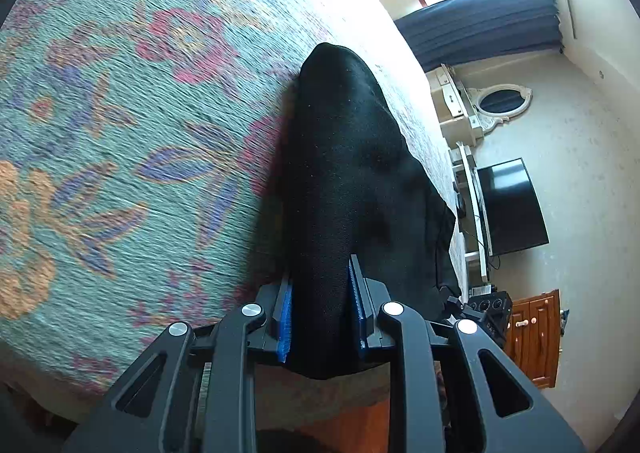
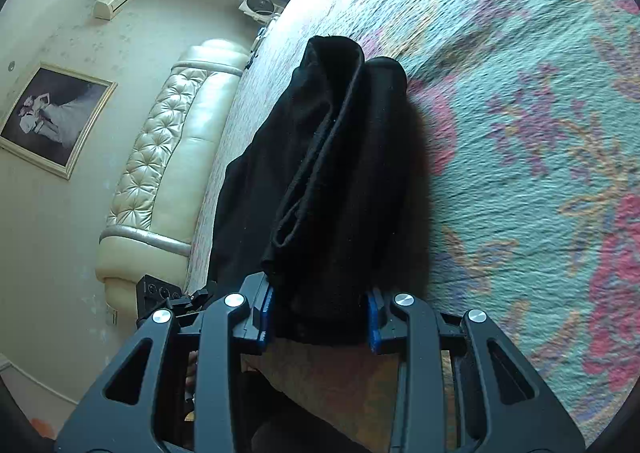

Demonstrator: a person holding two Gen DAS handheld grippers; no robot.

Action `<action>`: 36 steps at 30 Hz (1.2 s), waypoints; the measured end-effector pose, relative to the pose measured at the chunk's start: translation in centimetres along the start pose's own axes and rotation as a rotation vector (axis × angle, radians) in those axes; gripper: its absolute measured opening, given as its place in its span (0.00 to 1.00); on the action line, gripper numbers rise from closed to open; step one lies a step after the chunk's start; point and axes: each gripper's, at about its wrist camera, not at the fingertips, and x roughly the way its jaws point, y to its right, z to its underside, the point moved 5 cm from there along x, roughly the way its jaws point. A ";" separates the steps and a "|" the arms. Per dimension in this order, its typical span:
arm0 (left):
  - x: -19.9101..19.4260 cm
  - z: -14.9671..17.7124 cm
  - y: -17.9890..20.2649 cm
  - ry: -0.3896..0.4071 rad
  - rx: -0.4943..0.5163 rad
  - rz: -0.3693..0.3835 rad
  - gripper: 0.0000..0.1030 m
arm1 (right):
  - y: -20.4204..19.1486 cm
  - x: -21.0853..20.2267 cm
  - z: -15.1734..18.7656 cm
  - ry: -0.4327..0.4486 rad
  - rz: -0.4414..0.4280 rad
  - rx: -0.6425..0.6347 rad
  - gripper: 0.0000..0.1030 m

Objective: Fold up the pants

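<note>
The black pants (image 1: 344,181) are lifted over a bed with a floral teal bedspread (image 1: 120,113). My left gripper (image 1: 322,317) is shut on a bunched edge of the pants, cloth filling the gap between its blue pads (image 1: 285,321). In the right wrist view the pants (image 2: 328,173) hang in stacked layers with a rolled hem showing. My right gripper (image 2: 320,317) is shut on that thick bundle, blue pads (image 2: 374,321) on either side. The far end of the pants touches the bedspread (image 2: 540,133).
A cream tufted headboard (image 2: 168,157) and a framed picture (image 2: 52,117) stand on the right gripper's left. A dark TV screen (image 1: 512,209), a wooden cabinet (image 1: 536,337), an oval mirror (image 1: 502,101) and dark curtains (image 1: 480,29) lie beyond the bed edge.
</note>
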 end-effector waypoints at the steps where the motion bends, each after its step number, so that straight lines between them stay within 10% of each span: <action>1: -0.5 -0.2 -0.3 0.009 -0.007 -0.005 0.23 | -0.4 0.8 -0.1 -0.011 -0.004 -0.003 0.32; 16: -0.4 0.3 -1.1 -0.010 0.038 -0.023 0.38 | -0.7 2.9 0.8 -0.042 -0.018 0.005 0.33; 22: -0.4 0.8 -0.4 -0.018 0.063 -0.018 0.63 | -0.1 2.3 1.1 -0.040 -0.014 0.003 0.44; 24: -0.5 1.2 0.3 -0.032 0.094 -0.037 0.76 | 0.1 2.0 0.9 -0.035 -0.034 0.012 0.48; 36: -0.2 -1.0 2.9 -0.041 0.401 -0.305 0.77 | 0.9 -0.6 0.1 -0.017 0.024 -0.031 0.66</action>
